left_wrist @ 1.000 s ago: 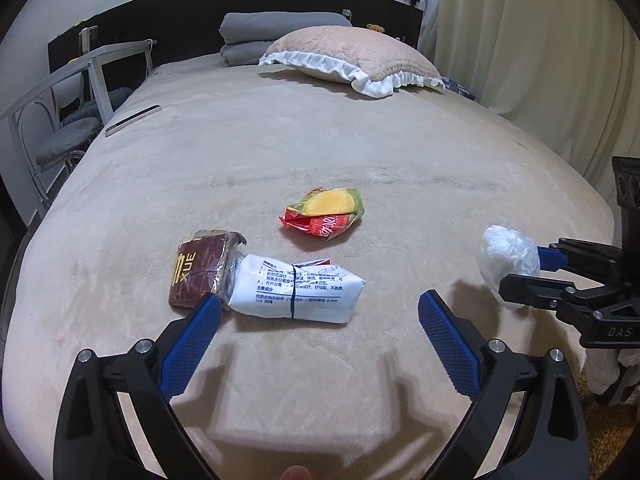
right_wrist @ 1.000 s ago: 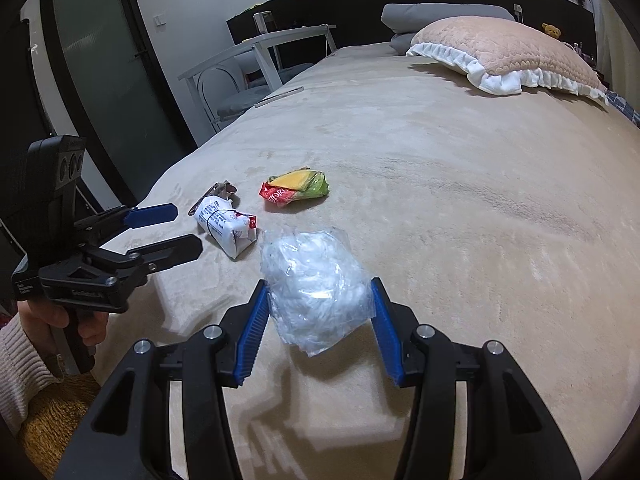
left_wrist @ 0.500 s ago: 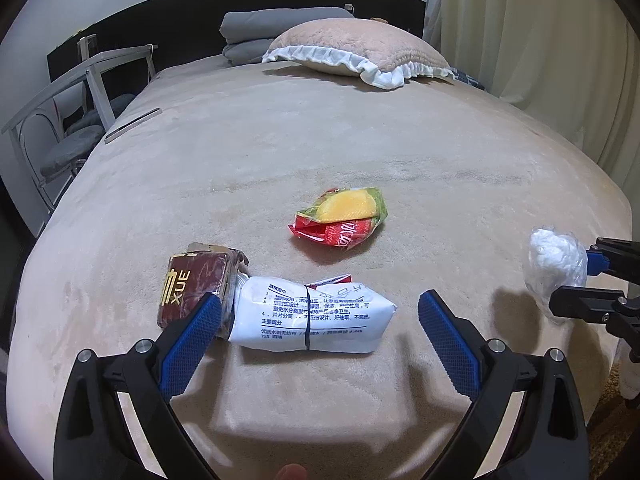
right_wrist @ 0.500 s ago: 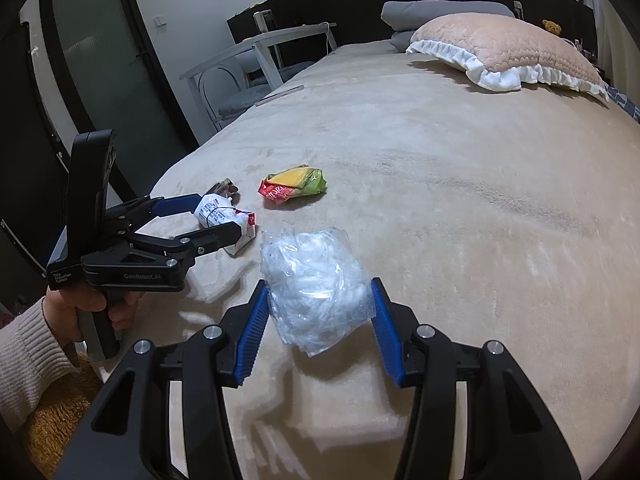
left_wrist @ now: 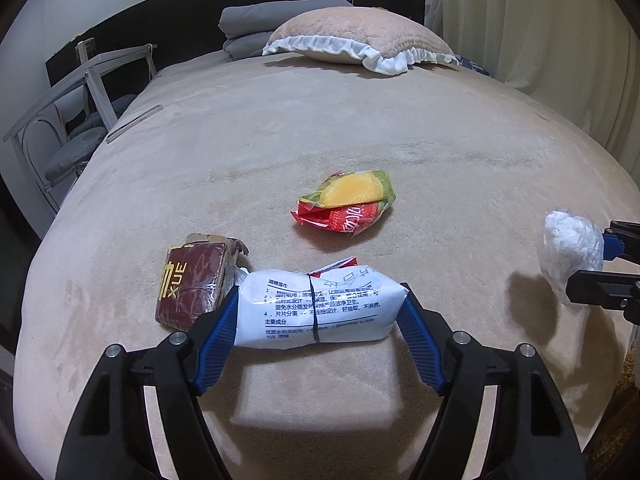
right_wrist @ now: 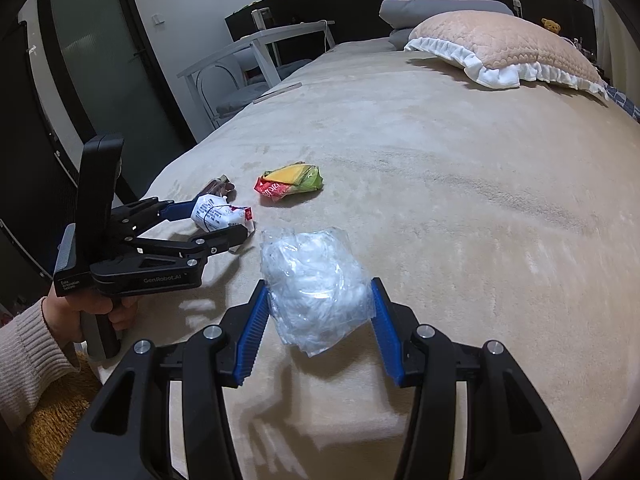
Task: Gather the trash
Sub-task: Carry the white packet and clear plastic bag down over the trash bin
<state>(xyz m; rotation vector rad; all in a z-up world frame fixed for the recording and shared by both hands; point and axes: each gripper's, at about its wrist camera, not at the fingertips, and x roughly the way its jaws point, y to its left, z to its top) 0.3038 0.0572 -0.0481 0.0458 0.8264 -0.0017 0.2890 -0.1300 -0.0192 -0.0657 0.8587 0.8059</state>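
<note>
A white wet-wipe packet (left_wrist: 320, 308) lies on the beige bed (left_wrist: 400, 128) between the jaws of my left gripper (left_wrist: 320, 322), whose blue pads touch both its ends. It also shows in the right wrist view (right_wrist: 218, 214). A dark red wrapper (left_wrist: 192, 276) lies just left of it. A red, yellow and green snack bag (left_wrist: 348, 204) lies further in, and shows in the right wrist view (right_wrist: 290, 182). My right gripper (right_wrist: 318, 320) is shut on a crumpled clear plastic bag (right_wrist: 316, 280), held above the bed.
A pink frilled pillow (left_wrist: 360, 36) and folded grey bedding (left_wrist: 260, 28) lie at the headboard. A white chair frame (left_wrist: 80, 92) stands left of the bed. Curtains (left_wrist: 560, 40) hang on the right. A dark door (right_wrist: 100, 60) is at the far left.
My left gripper moved forward over the white packet and its jaws closed in onto its two ends. My right gripper kept hold of the plastic bag.
</note>
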